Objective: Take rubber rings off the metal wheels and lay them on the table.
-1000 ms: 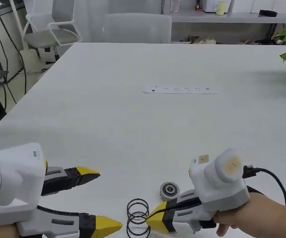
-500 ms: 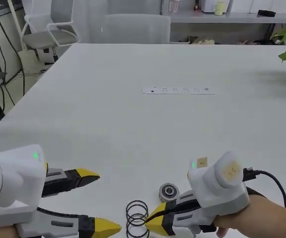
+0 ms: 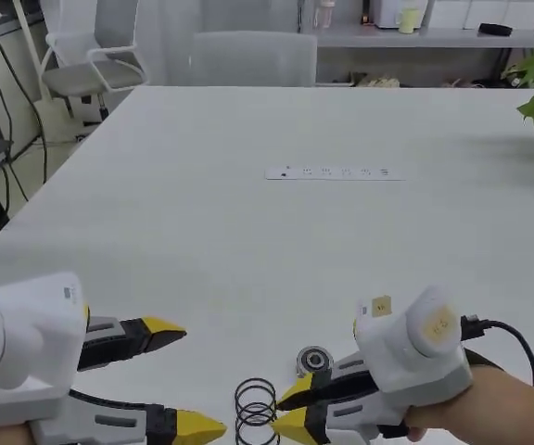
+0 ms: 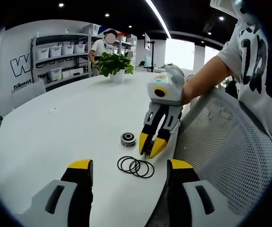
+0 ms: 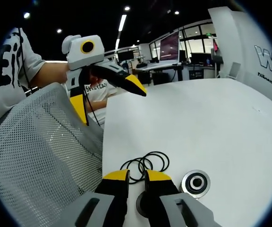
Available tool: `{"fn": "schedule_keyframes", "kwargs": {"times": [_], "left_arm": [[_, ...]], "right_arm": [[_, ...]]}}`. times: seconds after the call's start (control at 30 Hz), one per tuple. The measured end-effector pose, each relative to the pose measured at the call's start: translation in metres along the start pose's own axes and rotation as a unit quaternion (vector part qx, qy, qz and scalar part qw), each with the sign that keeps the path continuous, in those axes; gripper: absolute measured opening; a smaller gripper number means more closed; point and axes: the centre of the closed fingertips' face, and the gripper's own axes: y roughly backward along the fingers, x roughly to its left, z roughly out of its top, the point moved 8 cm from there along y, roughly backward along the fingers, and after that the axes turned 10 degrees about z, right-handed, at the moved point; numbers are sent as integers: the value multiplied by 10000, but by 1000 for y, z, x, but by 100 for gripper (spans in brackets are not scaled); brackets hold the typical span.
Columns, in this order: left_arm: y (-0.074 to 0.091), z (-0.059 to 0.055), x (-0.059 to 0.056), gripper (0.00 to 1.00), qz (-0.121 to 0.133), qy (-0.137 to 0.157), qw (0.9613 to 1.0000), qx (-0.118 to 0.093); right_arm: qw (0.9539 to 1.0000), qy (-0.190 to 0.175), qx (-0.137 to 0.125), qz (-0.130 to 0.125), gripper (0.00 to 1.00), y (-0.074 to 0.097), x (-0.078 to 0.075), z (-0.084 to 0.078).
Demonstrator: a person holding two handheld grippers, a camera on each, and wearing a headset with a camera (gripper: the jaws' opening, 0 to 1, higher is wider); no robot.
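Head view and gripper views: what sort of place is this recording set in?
Most likely an office or lab workroom: a large white table, an office chair past its far corner, shelves stacked with white storage bins, and a monitor on a desk further back.

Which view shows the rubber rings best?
The left gripper view: the rubber rings lie whole and unobstructed. The right gripper view's own jaws cover their near edge; the head view cuts them off at its bottom edge.
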Motion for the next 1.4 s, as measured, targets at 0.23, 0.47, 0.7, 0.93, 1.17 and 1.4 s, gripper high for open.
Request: {"fn": "schedule_keyframes", "kwargs": {"times": [0.23, 0.47, 0.7, 0.93, 1.17, 1.4], "left_arm": [[1, 2, -2, 61, -3, -27, 10000, -27], [3, 7, -1, 61, 26, -57, 9999, -85], [2, 12, -1, 62, 27, -118, 9998, -127], [1, 16, -3, 62, 17, -166, 9998, -147], [0, 17, -5, 62, 2, -222, 9997, -120], [-1, 19, -9, 65, -37, -244, 9996, -105]], "right_arm": [[9997, -42, -208, -119, 17, 11, 0, 10], [9988, -96, -403, -269, 24, 27, 2, 15], [9975, -147, -531, -436, 33, 44, 4, 16], [9957, -188, -665, -623, 45, 61, 6, 13], [9939, -293, -696, -800, 54, 75, 8, 5], [9922, -341, -747, -942, 60, 88, 12, -3]]}}
